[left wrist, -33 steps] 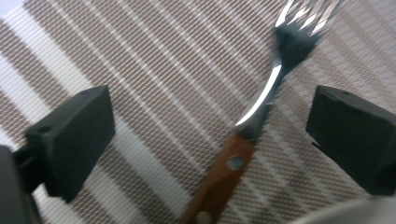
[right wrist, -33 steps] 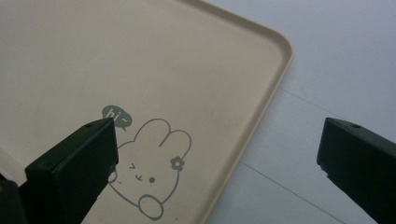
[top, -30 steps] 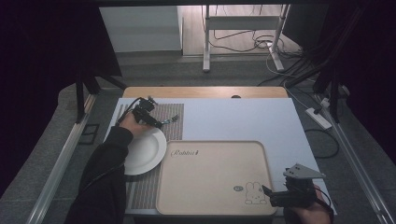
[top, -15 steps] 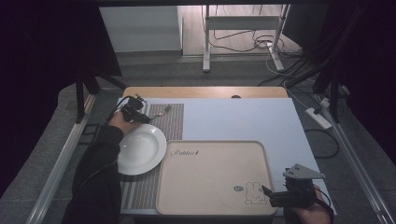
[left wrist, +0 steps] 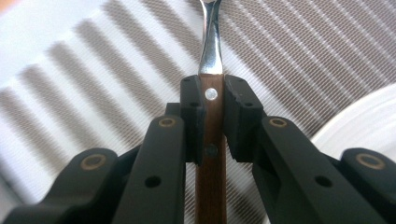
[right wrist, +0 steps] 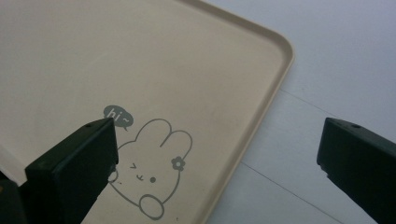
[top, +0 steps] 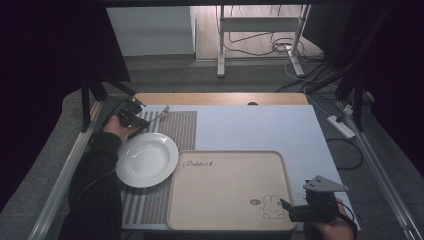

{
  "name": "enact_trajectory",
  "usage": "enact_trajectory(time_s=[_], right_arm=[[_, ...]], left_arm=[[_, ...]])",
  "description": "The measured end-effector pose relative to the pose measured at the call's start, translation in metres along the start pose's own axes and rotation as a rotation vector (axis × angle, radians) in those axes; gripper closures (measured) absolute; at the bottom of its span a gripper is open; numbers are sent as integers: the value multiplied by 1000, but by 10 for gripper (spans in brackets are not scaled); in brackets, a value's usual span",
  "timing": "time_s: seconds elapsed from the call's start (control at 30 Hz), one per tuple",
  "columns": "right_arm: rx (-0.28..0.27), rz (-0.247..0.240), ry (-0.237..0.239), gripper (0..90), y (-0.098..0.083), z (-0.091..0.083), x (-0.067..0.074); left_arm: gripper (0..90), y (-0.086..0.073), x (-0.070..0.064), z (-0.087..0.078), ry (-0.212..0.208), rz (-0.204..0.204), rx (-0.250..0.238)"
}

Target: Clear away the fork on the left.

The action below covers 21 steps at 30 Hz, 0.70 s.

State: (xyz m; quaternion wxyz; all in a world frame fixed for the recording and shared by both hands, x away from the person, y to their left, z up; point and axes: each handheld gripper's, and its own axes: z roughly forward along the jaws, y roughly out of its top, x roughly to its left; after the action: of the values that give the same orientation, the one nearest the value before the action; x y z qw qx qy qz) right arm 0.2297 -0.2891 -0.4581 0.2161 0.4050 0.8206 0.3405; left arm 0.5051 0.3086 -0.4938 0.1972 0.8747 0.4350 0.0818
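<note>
While the pale blue-grey surface (top: 250, 130) carries everything, its biggest load is the beige tray (top: 225, 200), lying flat at the near middle with a "Rabbit" word at its far left corner and a printed rabbit (top: 270, 207) with a "hi~" bubble at its near right corner. Left of the tray lies a striped grey placemat (top: 182, 127), running from the far left of the surface toward the near edge. On that mat sits a round white plate (top: 146, 160), upright and bare, its right rim just beside the tray's left edge.

At the near right corner, the right claw (top: 287, 206) hovers over the tray's rabbit corner, held in a hand (top: 330, 227); its jaws stand spread wide with nothing between them, and in the right gripper view (right wrist: 215, 158) the tray's rounded rim (right wrist: 261, 107) runs up between them.

Beyond the plate, at the far left of the mat, the person's left hand (top: 117, 127) holds the left claw (top: 137, 120). Its jaws have just been closing and now pinch the brown wooden handle of a fork (left wrist: 211, 121) between the pads, the steel neck running on past the tips. From above, the fork (top: 159, 116) points away and to the right over the stripes, its tines near the mat's far edge.
</note>
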Motion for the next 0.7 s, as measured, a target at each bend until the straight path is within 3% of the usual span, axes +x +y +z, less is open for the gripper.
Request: enact_trajectory(time_s=[0.1, 0.23, 0.5, 0.7], right_arm=[[-1, 0, 0, 0, 0, 0, 0], [-1, -2, -1, 0, 0, 0, 0], [-4, -3, -2, 0, 0, 0, 0], [-4, -4, -3, 0, 0, 0, 0]], left_arm=[[779, -4, 2, -11, -9, -12, -11], [779, -9, -1, -19, -50, -29, -40], [779, -12, -26, -21, -93, -5, -65], [778, -16, -43, -22, -95, 13, -72]])
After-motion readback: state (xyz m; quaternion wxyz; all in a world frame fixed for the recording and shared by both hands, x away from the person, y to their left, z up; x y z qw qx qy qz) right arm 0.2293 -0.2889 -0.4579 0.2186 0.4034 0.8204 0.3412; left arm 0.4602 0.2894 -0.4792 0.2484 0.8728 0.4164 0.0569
